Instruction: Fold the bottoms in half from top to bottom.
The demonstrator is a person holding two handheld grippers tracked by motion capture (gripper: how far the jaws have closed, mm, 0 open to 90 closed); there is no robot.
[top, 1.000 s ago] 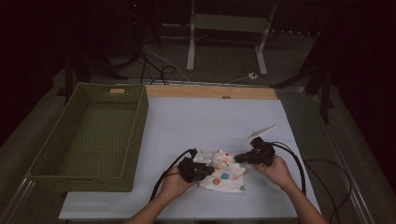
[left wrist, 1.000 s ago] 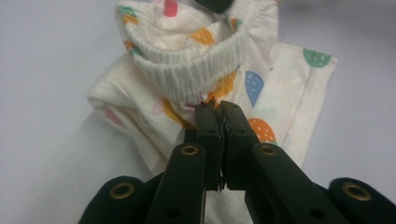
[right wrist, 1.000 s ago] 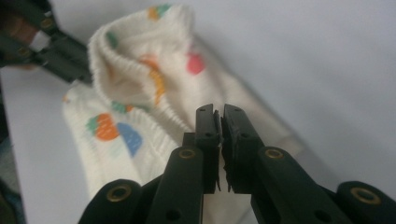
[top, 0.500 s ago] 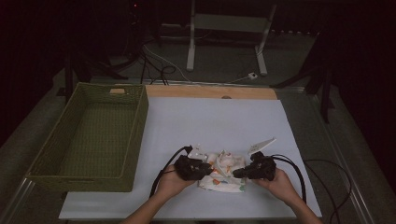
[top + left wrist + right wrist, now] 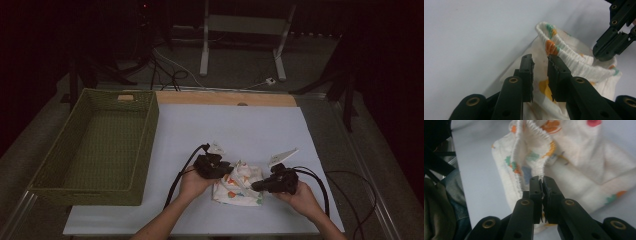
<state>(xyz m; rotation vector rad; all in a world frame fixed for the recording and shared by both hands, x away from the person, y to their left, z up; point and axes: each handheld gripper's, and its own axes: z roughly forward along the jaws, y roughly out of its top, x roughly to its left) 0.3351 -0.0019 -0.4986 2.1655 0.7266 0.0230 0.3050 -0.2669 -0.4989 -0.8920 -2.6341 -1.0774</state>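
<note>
Lying crumpled on the white worktop (image 5: 250, 125) toward 6 o'clock in the high view, between both hands: a small cream garment (image 5: 239, 187) printed with orange, green and blue shapes, elastic waistband (image 5: 564, 53) raised in a loop. At its 9 o'clock edge, left gripper (image 5: 214, 166), jaws parted by a narrow gap and just opened a little; in the left gripper view, cloth lying under and behind the gap, nothing pressed between the pads. At its 3 o'clock edge, right gripper (image 5: 276, 182), jaws clenched; in the right gripper view, tips (image 5: 541, 182) pinching the waistband's hem where the 2 layers meet. Well apart at 9 o'clock, resting on the worktop's edge: an empty green woven basket (image 5: 145, 145). Trailing toward 6 o'clock from each gripper: a black cable.
</note>
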